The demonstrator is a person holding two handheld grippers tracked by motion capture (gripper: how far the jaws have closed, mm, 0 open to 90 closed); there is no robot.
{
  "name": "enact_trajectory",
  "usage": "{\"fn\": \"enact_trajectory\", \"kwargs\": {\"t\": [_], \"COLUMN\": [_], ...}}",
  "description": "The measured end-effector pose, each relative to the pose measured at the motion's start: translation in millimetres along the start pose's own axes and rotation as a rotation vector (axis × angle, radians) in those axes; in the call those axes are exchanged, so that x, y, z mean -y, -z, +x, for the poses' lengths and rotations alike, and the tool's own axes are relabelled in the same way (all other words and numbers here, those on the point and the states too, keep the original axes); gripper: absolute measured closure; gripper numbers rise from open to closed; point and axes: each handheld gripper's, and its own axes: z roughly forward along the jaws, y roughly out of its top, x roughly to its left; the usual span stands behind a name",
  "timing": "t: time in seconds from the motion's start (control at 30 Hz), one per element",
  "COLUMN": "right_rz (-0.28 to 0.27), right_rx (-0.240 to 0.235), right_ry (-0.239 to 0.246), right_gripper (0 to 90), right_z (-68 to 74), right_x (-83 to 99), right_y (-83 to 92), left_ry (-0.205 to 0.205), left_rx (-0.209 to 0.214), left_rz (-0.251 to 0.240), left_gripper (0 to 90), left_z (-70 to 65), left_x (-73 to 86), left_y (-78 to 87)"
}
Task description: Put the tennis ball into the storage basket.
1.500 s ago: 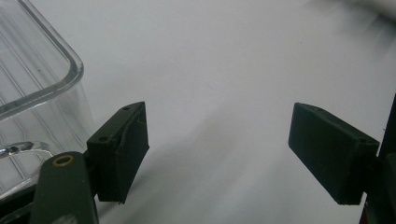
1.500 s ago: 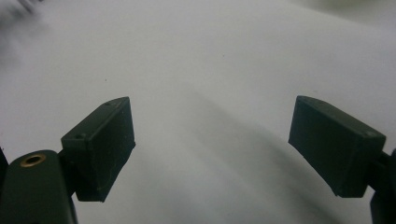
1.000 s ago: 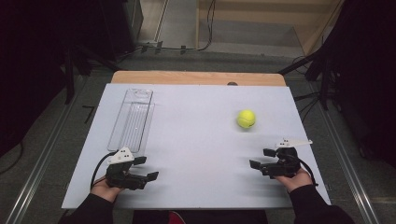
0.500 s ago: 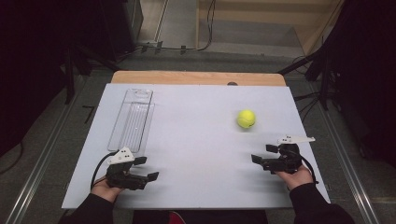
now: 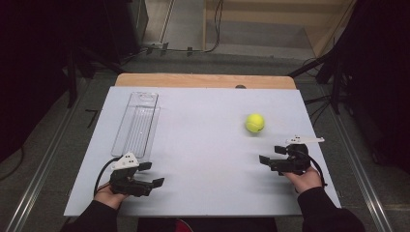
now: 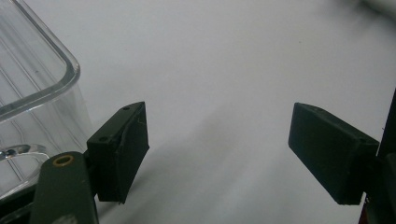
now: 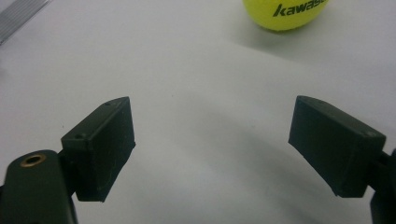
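While both grippers' fingers stand apart — empty — the right gripper [image 5: 271,163] sits near the tennis ball [image 5: 255,123].

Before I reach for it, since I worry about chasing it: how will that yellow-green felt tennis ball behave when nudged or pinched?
The yellow-green felt tennis ball is round and sits free on the flat white table top, so a nudge would probably send it rolling. Its fuzzy surface likely grips the pads rather than slipping. It is probably light, with some give under pressure.

My left gripper [image 6: 217,156] holds its jaws wide apart over bare white table [image 6: 224,60]. Nothing lies between them. A clear plastic tray [image 6: 32,93] sits just beside the left jaw.
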Motion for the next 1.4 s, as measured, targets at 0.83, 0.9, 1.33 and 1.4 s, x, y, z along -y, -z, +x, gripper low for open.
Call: {"fn": "enact_trajectory", "kwargs": {"t": [0.83, 0.9, 1.33, 1.4], "right_rz": [-0.023, -0.020, 0.005, 0.005], "right_rx": [0.058, 0.056, 0.072, 0.074], "right_ry": [-0.015, -0.014, 0.014, 0.018], "right_gripper": [0.0, 0.0, 0.0, 0.0], "right_z": [-6.7, -7.2, -4.3, -3.7], "right_x": [-28.0, -30.5, -48.8, -53.0], "right_y": [-9.1, -9.9, -13.4, -14.0], "left_ry": [-0.003, -0.003, 0.000, -0.003], "left_rx": [0.008, 0.008, 0.007, 0.006], "left_rz": [-0.005, -0.006, -0.008, -0.006], "left_gripper": [20.8, 20.8, 20.8, 20.8], "left_z": [-0.6, -0.6, -0.5, -0.5], "left_x": [0.0, 0.0, 0.2, 0.2], "left_y": [0.9, 0.9, 1.4, 1.4]}}
